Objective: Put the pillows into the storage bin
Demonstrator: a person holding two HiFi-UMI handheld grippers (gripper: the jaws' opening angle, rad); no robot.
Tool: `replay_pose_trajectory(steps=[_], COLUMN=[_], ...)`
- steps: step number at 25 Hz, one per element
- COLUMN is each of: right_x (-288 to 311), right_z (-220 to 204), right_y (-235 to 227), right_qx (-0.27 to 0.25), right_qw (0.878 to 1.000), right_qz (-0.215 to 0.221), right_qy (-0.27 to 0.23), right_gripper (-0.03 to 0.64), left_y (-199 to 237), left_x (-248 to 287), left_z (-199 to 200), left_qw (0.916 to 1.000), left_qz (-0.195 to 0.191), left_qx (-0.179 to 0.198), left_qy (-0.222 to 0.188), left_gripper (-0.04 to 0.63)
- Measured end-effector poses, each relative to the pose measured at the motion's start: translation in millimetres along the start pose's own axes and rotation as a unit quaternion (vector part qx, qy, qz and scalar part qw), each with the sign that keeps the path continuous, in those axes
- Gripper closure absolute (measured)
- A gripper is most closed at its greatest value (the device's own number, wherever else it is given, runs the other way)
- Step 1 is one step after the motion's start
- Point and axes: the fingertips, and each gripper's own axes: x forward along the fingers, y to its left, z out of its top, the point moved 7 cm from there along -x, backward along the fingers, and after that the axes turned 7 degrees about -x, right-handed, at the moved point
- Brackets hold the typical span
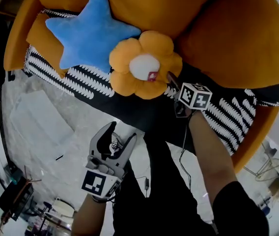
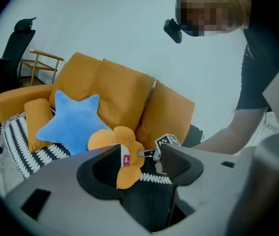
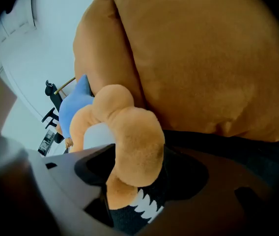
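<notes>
An orange flower pillow (image 1: 144,65) with a white centre lies on the sofa's striped throw. It leans against a blue star pillow (image 1: 93,31) to its left. My right gripper (image 1: 171,82) is at the flower's right edge. In the right gripper view one round orange petal (image 3: 137,146) sits between the jaws of that gripper (image 3: 139,176), unsqueezed, jaws open. My left gripper (image 1: 121,132) hangs open and empty over the floor, well short of the sofa. The left gripper view looks between the jaws of the left gripper (image 2: 140,151) at the flower pillow (image 2: 105,136), the star pillow (image 2: 73,122) and the right gripper (image 2: 147,154).
The orange sofa (image 1: 218,28) has big back cushions and a black-and-white striped throw (image 1: 80,80) on its seat. An orange bolster (image 1: 41,38) lies behind the star. Pale marble floor (image 1: 41,127) spreads at the left. A black office chair (image 2: 12,48) and a wooden rack (image 2: 41,63) stand beyond.
</notes>
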Motion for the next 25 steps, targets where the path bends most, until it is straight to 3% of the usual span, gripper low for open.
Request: replay_pose_trajectory(steps=[6,10,15,19,25], right_x=[26,26,7,-32,-102], right_z=[0,2,9,22,58], right_y=[-4,1,23,43,95], right_qx=[0.020,0.007,-0.054,-0.110,-0.217], right_qw=[1.000,0.999,0.997,0.993,0.975], right_qz=[-0.013,-0.019,-0.025,-0.028,-0.036], right_qy=[0.019,0.037,0.039,0.020,-0.014], right_gripper=[0.318,0.410,0.530,0.556,0.571], left_y=[13,16,13,1,-7], left_x=[-14,-24,-35,-47,-80], left_z=[-3,-4,-3,12,46], left_qw=[0.9997,0.9992,0.9993,0.9993,0.9971], left_qz=[0.019,0.031,0.026,0.018,0.005], left_qx=[-0.007,-0.018,-0.019,-0.011,0.003], left_qy=[-0.017,-0.017,-0.019,-0.029,-0.075], left_gripper=[0.354,0.354,0.354,0.354,0.356])
